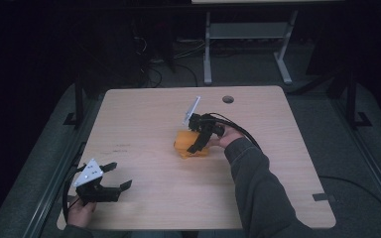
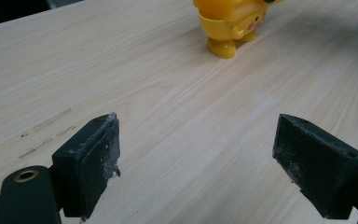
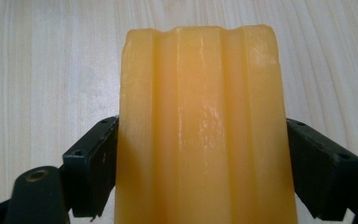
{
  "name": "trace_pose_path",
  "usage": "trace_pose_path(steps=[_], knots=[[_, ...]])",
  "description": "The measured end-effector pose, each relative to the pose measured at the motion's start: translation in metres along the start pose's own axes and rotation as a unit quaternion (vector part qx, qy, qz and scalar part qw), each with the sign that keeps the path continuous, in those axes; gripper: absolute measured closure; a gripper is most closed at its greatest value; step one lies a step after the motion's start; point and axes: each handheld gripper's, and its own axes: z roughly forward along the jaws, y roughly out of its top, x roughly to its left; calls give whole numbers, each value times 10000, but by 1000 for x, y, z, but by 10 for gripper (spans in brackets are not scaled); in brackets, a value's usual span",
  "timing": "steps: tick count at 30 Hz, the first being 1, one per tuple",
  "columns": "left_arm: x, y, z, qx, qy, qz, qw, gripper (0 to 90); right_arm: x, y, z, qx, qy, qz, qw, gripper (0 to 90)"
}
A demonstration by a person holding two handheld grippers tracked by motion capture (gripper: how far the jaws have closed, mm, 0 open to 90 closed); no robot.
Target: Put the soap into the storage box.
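Near the centre of the light wood-grain worktop (image 1: 144, 119), slightly toward 3 o'clock in the high view, stands the glossy yellow-orange plastic toy figure (image 1: 191, 147). The right hand-held gripper (image 1: 202, 140) reaches it from the 3 o'clock side, and the person's right hand (image 1: 226, 136) and dark grey sleeve (image 1: 258, 188) enter from the 5 o'clock direction. A grey three-cornered plate on top of this gripper tilts up toward 12 o'clock, and its black cable loops back along the forearm.

From the right gripper view, the toy figure (image 3: 200, 130) presents a smooth, ribbed orange surface with vertical ridges. The two black jaws sit against its left and right flanks, so the right hand-held gripper (image 3: 200, 172) is clamped on the figure. Pale worktop (image 3: 37, 60) shows behind it on both sides.

At the 7 o'clock corner of the worktop in the high view, the left hand-held gripper (image 1: 118, 176) is held by the person's left hand (image 1: 81, 209) near the front edge, well apart from the toy figure. Its jaws point toward 3 o'clock and stand apart.

From the left gripper view, the left hand-held gripper (image 2: 196, 163) has both black foam-faced pads (image 2: 95, 161) spread wide with bare worktop (image 2: 168, 107) between them. The toy figure (image 2: 230, 23) appears at 12 o'clock, far off; its rounded yellow lower body, two short feet and a pink cheek mark are visible, while its upper part is cut off by the frame. Faint dark scuff marks (image 2: 46, 123) lie on the wood at 10 o'clock of the left pad.
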Motion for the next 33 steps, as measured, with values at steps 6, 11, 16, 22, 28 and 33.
trace_pose_path(steps=[6, 11, 16, 22, 28, 33], knots=[[0, 0, 0, 6, -1, -4, 10000, 143, 1, -1, -2, -27, -30, 9, 10000, 173], [0, 0, 0, 5, -3, 2, 10000, 143, 1, -2, -4, -28, -36, 40, 10000, 169], [0, 0, 0, 27, -3, 13, 10000, 143, 1, -3, -7, -66, -77, 55, 9999, 169], [0, 0, 0, 43, 0, 29, 10000, 143, 2, -4, -10, -93, -94, 61, 9999, 169], [0, 0, 0, 46, 3, 22, 10000, 143, 2, -7, -14, -147, -117, 100, 9998, 169], [0, 0, 0, 51, -1, 37, 10000, 143, 3, -10, -20, -214, -177, 137, 9995, 170]])
